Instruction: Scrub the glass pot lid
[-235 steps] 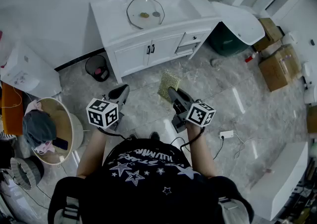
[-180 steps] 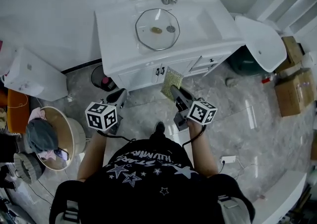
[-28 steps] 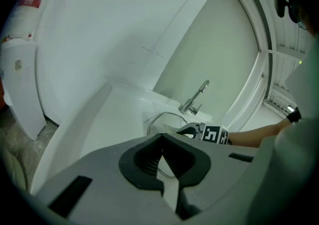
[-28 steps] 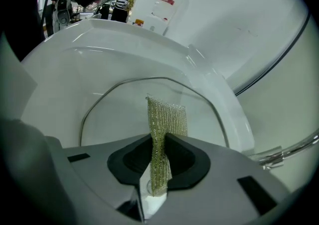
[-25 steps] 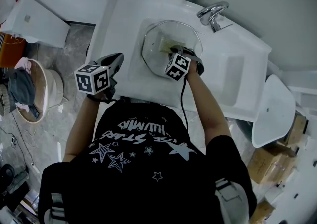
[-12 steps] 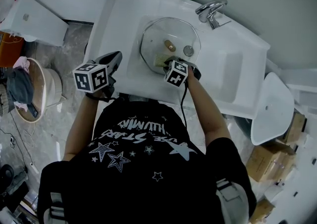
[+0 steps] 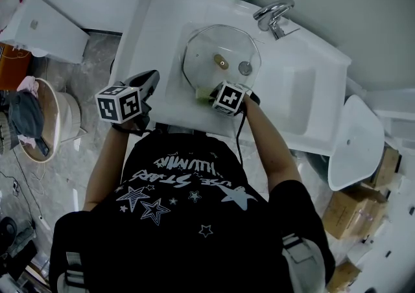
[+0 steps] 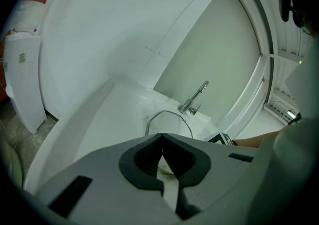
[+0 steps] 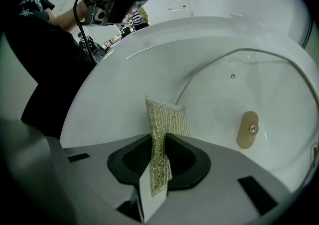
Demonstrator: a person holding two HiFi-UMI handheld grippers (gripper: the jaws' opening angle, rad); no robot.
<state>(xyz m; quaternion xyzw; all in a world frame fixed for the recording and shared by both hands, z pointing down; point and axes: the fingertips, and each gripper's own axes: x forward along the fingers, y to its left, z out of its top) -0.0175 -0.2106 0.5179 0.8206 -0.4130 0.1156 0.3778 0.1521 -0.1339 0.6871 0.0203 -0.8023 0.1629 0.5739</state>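
One sponge in right tool

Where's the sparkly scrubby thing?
In the right gripper view the scrubber sits pinched in the right tool, at the lid's edge, left of its knob.

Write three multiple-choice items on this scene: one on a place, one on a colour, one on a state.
1. Where does the lid lie?
A. on the floor
B. in the sink
C. in a basket

2. What colour is the pad in the right tongs?
A. blue
B. gold
C. red

3. How are the left tongs?
A. shut, empty
B. wide open
C. shut on the lid

Answers:
1 B: the head view shows the lid inside the white basin.
2 B: the right gripper view shows gold mesh clamped between the jaws.
3 A: the left gripper view shows the jaws meeting with nothing between them.
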